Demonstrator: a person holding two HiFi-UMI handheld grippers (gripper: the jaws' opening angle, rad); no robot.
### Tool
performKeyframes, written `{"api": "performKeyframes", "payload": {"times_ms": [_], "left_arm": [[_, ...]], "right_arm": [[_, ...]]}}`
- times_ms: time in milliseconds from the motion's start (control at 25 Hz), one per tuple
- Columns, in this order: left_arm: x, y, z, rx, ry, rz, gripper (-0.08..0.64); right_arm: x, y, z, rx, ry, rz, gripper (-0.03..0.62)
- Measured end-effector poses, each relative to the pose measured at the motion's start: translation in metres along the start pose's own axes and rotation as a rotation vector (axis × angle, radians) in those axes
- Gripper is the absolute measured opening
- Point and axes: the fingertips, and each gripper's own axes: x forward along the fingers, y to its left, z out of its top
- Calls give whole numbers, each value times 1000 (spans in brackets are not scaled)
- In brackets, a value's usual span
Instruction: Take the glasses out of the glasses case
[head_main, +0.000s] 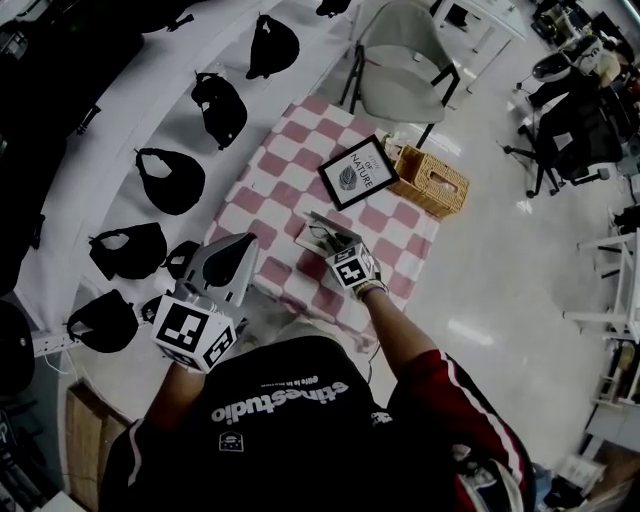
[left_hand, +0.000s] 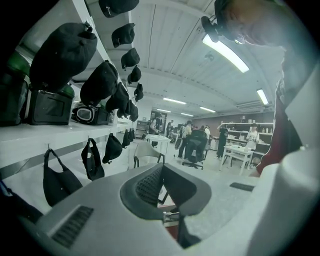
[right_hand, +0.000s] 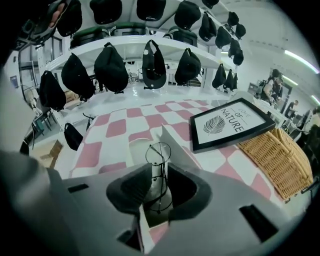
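Observation:
An open pale glasses case (head_main: 309, 238) lies on the pink-and-white checked tablecloth (head_main: 268, 200) near its front edge. In the right gripper view, thin wire-framed glasses (right_hand: 158, 153) stand folded just above the case (right_hand: 176, 144). My right gripper (right_hand: 158, 186) is shut on them, with one round lens sticking out past the jaws. In the head view the right gripper (head_main: 336, 250) is right over the case. My left gripper (head_main: 226, 264) hangs off the table's front left corner. It is shut on nothing and, in its own view, the left gripper (left_hand: 162, 187) points out into the room.
A framed leaf print (head_main: 358, 172) (right_hand: 232, 122) and a wicker basket (head_main: 432, 182) (right_hand: 277, 155) sit at the table's far right. White shelves with several black caps and bags (head_main: 170, 180) run along the left. A grey chair (head_main: 400, 60) stands behind the table.

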Motion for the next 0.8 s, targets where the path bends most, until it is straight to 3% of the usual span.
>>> {"api": "performKeyframes", "payload": {"times_ms": [520, 800], "left_arm": [[-8, 31, 4, -7, -6, 75, 5], [-7, 31, 7, -8, -8, 73, 5]], "right_arm": [[26, -3, -6, -61, 70, 44, 69], [27, -5, -8, -56, 85, 77, 37]]}}
